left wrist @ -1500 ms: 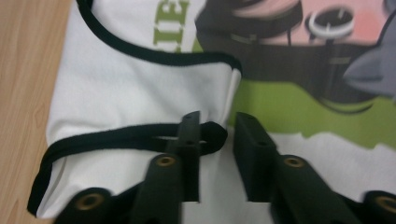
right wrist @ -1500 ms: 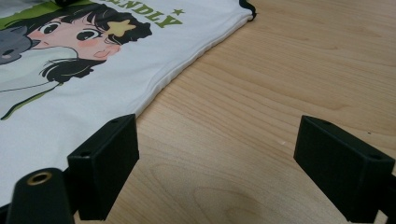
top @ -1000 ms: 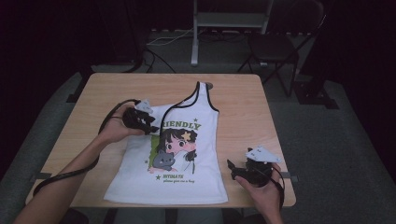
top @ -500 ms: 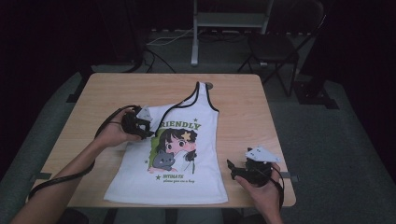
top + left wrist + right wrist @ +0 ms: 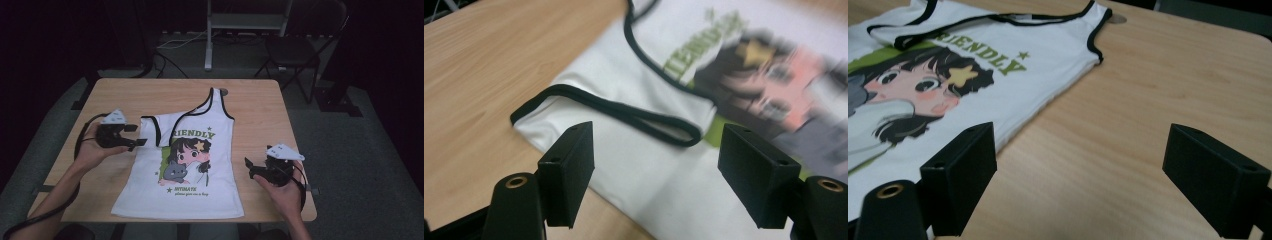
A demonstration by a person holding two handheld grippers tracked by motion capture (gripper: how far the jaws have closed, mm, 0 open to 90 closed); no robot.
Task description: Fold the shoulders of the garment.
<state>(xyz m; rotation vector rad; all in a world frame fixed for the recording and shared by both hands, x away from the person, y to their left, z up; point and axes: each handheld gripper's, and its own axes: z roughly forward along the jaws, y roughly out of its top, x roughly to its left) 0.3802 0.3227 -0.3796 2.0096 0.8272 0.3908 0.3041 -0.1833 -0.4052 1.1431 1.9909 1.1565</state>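
A white tank top (image 5: 200,170) with black trim and a cartoon girl print lies flat on the wooden table (image 5: 260,107). One strap (image 5: 160,127) is folded over and points left, across the top's left shoulder. My left gripper (image 5: 136,136) stands open just left of that fold, jaws toward it. In the left gripper view the folded strap (image 5: 624,112) lies on the cloth ahead of the open left gripper (image 5: 656,142). Open too, my right gripper (image 5: 250,167) is over bare wood just right of the top's side edge. The right gripper view has the right gripper (image 5: 1083,150) beside the tank top (image 5: 948,75).
Bare table (image 5: 1158,85) lies right of the top and also behind it. Beyond the far edge stand a dark chair (image 5: 300,50) and a metal stand (image 5: 245,20), with cables (image 5: 170,47) on the floor.
My left gripper has drawn back to the left, off the top's left shoulder, and now stands open beside it. The folded strap stays where it lay. The right gripper has hardly moved.
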